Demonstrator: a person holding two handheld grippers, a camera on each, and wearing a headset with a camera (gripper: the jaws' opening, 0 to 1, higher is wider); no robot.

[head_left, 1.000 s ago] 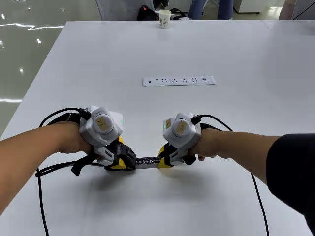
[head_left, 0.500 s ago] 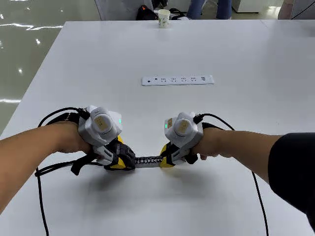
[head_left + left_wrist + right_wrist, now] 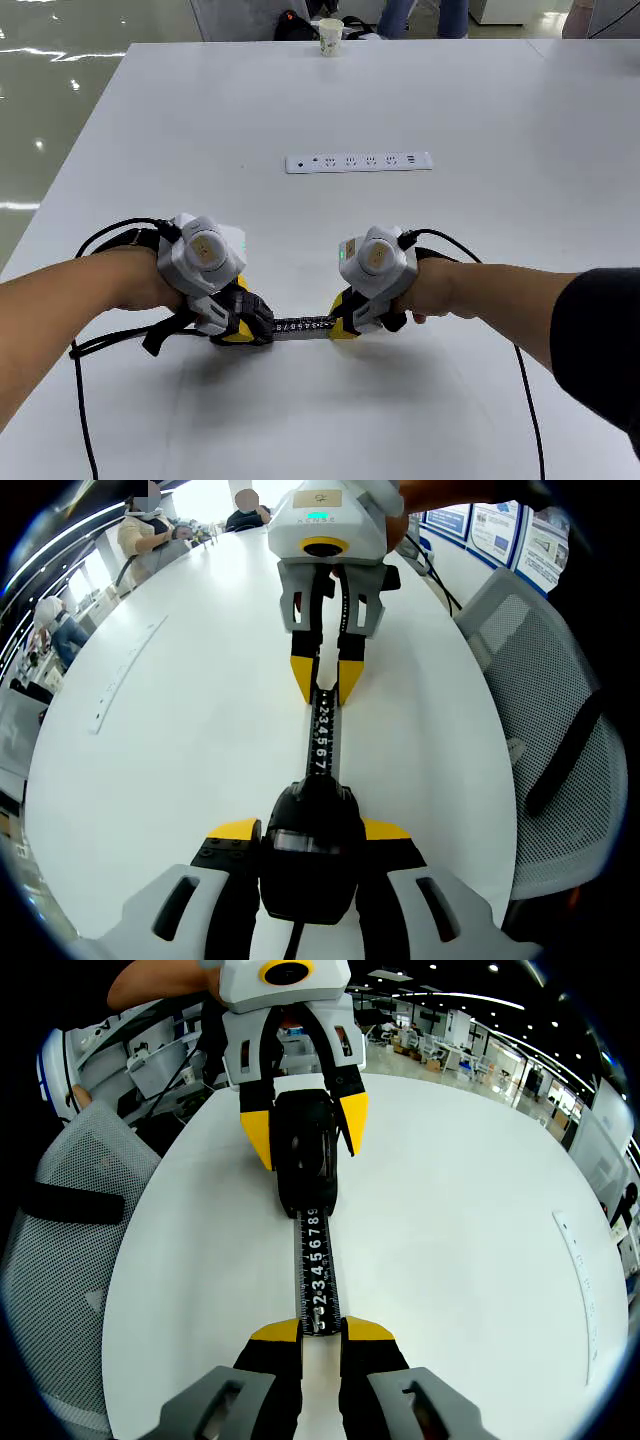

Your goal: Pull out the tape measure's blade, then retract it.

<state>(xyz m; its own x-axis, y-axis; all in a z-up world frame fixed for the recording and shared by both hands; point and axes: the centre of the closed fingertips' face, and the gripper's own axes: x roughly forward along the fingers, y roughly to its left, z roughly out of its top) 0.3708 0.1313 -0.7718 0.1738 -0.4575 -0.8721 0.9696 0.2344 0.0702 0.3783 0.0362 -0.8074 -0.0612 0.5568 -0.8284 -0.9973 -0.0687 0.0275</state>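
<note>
Well nearer than the power strip (image 3: 358, 161), left gripper (image 3: 310, 832) clamped the tape measure's black case (image 3: 305, 1145) and right gripper (image 3: 322, 1332) pinched the blade (image 3: 316, 1265) tip, short length out, digits 2–9 legible, so pull judged barely begun, retraction yet to come; paper cup (image 3: 331, 37) beyond the strip.

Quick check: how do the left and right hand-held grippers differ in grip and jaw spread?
The left hand-held gripper clamps the black tape measure case; the right hand-held gripper pinches the blade tip. The left's jaws stand wide around the case; the right's are nearly closed on the thin blade. Both face each other low over the white table.
</note>
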